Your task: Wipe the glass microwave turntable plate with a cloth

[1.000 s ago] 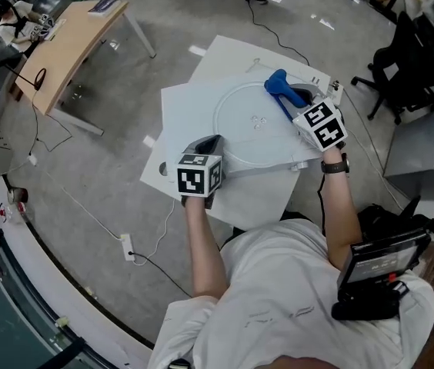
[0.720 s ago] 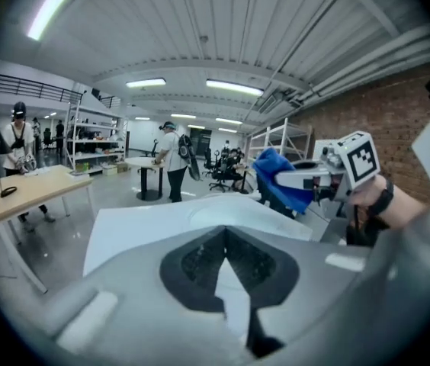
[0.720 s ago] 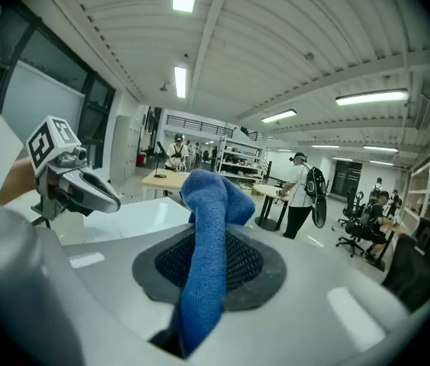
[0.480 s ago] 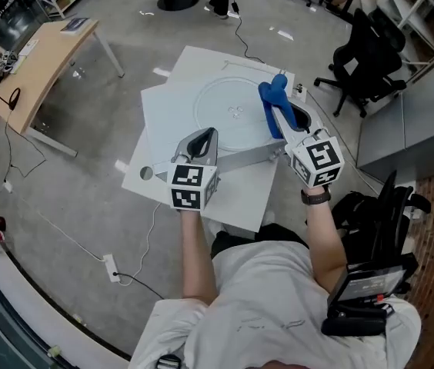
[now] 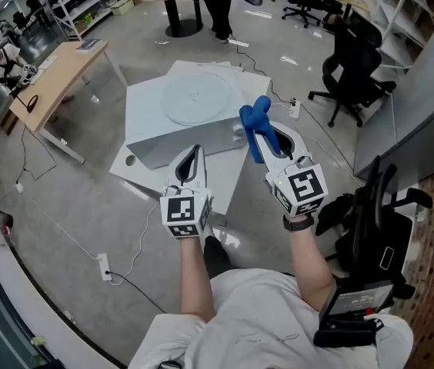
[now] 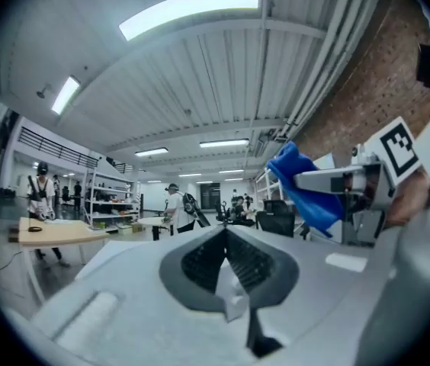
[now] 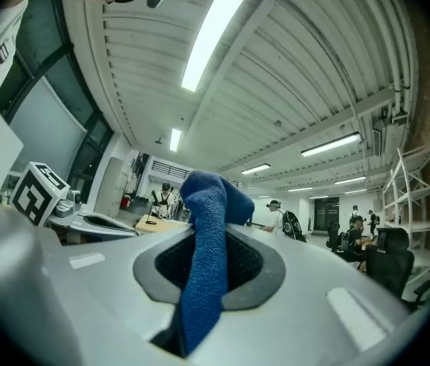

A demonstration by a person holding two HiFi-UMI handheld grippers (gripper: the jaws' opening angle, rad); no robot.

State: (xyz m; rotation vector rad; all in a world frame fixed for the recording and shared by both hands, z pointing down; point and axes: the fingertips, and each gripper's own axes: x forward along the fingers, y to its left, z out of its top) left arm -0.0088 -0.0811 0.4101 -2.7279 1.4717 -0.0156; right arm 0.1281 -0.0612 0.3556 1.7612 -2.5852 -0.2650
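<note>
While pinching a strip of blue knitted cloth (image 5: 253,118) in the right tool (image 5: 258,140), jaws closed narrow on the fabric, holds the left tool (image 5: 191,157) just to its left with jaws pressed together on nothing. Shows the cloth standing up past the right tool's tips and bunched into a knob at its top. Has the round clear glass turntable plate (image 5: 196,97) lying flat ahead of both tools, beyond their tips and apart from the cloth, on top of the white boxy surface (image 5: 146,121). Points the left tool's tip at the near edge of that surface, with the right tool by its right-hand corner. Faces a black office chair (image 5: 352,64) off to the right of the right tool and a long wooden desk (image 5: 55,83) well to the left of the left tool.
</note>
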